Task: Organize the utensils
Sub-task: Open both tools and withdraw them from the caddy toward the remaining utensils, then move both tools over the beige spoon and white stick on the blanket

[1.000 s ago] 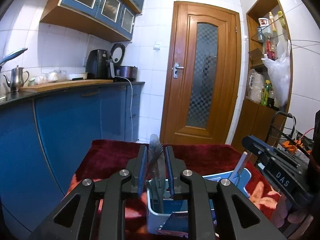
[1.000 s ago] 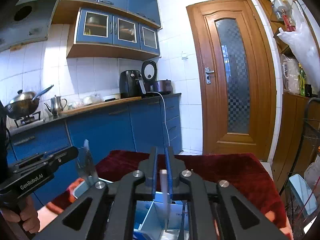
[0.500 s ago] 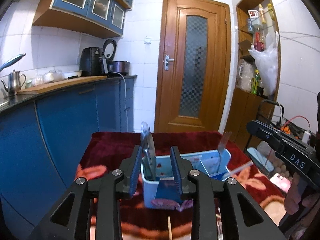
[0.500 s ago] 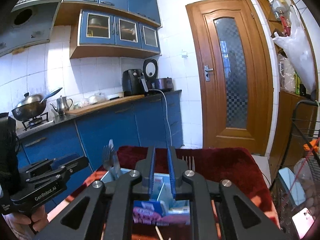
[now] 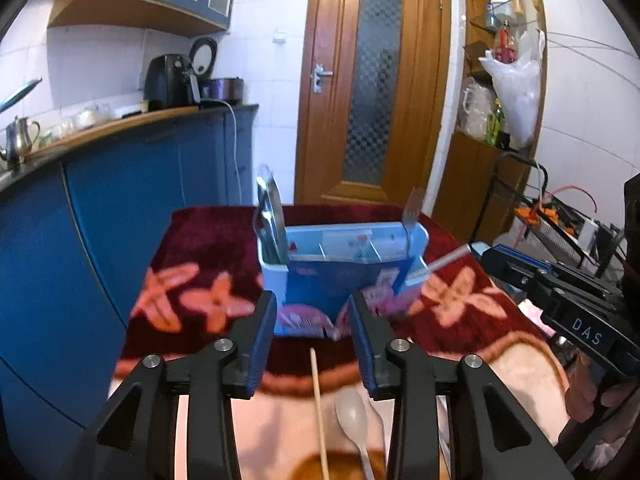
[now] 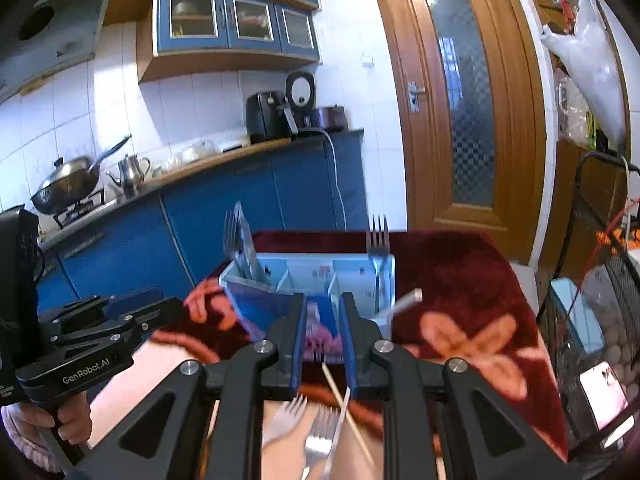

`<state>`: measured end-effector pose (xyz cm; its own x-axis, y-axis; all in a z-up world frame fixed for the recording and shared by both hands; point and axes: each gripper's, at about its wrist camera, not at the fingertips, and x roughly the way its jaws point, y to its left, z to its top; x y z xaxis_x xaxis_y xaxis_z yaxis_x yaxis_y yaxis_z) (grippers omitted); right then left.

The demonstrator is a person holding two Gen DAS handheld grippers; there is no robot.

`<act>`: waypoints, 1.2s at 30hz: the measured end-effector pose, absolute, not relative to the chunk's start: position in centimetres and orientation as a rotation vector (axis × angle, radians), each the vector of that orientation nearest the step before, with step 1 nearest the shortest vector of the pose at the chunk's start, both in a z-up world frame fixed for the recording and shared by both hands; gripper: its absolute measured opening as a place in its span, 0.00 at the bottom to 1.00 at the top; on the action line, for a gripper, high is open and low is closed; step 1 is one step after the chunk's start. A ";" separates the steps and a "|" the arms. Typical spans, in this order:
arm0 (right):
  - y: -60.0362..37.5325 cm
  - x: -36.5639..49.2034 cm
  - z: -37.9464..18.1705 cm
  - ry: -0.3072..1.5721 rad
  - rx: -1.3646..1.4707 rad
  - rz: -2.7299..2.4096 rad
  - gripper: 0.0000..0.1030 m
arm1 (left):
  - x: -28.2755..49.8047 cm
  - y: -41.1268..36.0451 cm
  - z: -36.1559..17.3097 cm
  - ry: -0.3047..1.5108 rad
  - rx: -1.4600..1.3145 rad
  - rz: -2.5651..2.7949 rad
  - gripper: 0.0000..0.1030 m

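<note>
In the left wrist view, the left gripper [image 5: 313, 334] has its jaws apart and opening, and nothing is between the pads. Just beyond the jaws stands the caddy [image 5: 340, 276], a light blue box with several compartments, on a dark red cloth [image 5: 200, 248]. Its left end compartment holds a bundle of metal utensils [image 5: 270, 220], and one fork [image 5: 412, 216] stands at the right end; the middle compartments look empty. Below the jaws, a chopstick [image 5: 319, 400] lies between the two fingers, and a spoon [image 5: 352, 420] lies beside it, closer to the right finger. In the right wrist view, the right gripper [image 6: 322, 338] has its jaws only narrowly apart, opening a little, and they also hold nothing. The caddy [image 6: 256, 304] is straight ahead of them. Under the jaws lie two forks [image 6: 320, 428] and a crossing chopstick [image 6: 344, 404], partly hidden by the fingers. I judge the step in hand is to pick up the next loose piece. To do it well, each gripper should open more, tilt down over one handle only, and close across its narrow side. The crossed pieces may shift together, so the top one is the safer choice.
</note>
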<state>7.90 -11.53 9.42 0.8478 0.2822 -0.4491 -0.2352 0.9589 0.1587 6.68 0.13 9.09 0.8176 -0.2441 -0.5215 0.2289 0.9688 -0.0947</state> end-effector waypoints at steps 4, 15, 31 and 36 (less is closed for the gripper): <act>-11.8 6.9 8.1 0.537 0.109 0.272 0.19 | 5.9 -0.1 7.8 0.605 -0.041 -0.269 0.37; -12.0 5.1 4.9 0.637 0.136 0.271 0.25 | 4.8 -1.4 4.1 0.728 -0.053 -0.312 0.37; -13.5 4.6 2.1 0.689 0.202 0.278 0.29 | 6.8 -3.1 -0.9 0.879 -0.069 -0.310 0.35; -13.8 4.7 1.6 0.703 0.212 0.278 0.30 | 7.5 -3.2 -2.0 0.919 -0.079 -0.302 0.31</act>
